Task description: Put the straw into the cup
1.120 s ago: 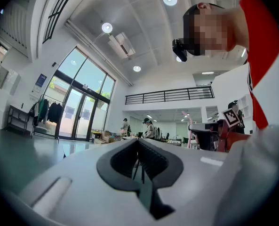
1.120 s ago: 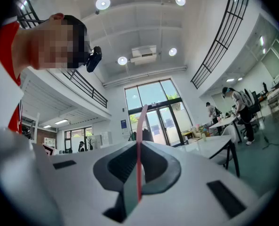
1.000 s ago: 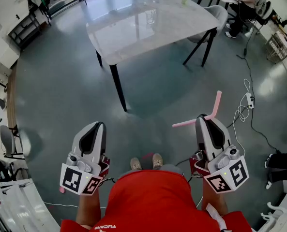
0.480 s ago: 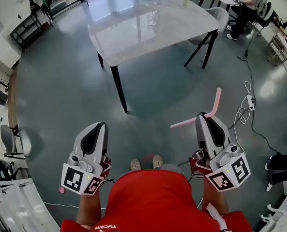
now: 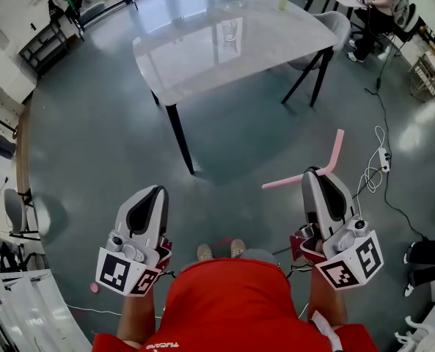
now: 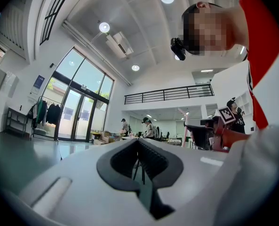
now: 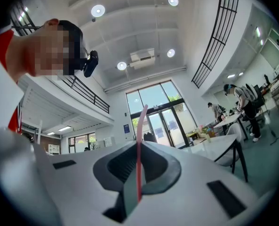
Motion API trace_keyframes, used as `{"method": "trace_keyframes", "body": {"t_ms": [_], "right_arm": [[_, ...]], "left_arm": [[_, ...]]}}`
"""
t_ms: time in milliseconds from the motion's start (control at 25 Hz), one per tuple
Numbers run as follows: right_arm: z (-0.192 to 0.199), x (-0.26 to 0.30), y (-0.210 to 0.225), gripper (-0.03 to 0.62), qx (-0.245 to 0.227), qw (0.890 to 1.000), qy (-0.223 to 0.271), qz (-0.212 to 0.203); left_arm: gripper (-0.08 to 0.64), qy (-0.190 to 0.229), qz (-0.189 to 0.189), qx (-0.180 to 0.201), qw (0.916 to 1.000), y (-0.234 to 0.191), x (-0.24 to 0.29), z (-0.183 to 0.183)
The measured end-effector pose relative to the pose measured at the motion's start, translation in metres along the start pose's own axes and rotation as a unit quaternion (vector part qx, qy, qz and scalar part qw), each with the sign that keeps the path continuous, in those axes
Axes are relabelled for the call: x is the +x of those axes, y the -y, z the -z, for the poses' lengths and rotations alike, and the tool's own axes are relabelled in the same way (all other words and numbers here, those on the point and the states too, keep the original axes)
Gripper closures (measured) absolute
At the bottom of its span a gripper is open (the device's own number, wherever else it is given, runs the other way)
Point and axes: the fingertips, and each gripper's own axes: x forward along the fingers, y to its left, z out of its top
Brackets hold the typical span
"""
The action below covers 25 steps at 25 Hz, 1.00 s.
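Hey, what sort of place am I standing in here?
Likely an open-plan office or lab hall: tall glass entrance doors, a mezzanine railing overhead, and a person seated at a desk beyond a white table.

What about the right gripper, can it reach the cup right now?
Probably not yet. The right gripper, shut on the pink straw, is well short of the table, and the cup stands far across it. Only floor lies between, so stepping closer should do.
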Motion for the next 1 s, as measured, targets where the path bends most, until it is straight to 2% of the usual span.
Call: {"method": "trace_keyframes", "body": {"t_ms": [200,1000], "right_arm": [[-0.018,-0.002,0.023,0.575,-0.006,1.000,0.008,-0.007],[-0.016,-0.002,0.081,0.575,0.013,1.000,0.001,-0.014]], "left_arm": [[0.554,0.007,0.005,0.009,0.9999,0.017,0.028,-0.007],[0.554,-0.008,0.008,0.016,0.9998,0.046,0.081,0.005]]}}
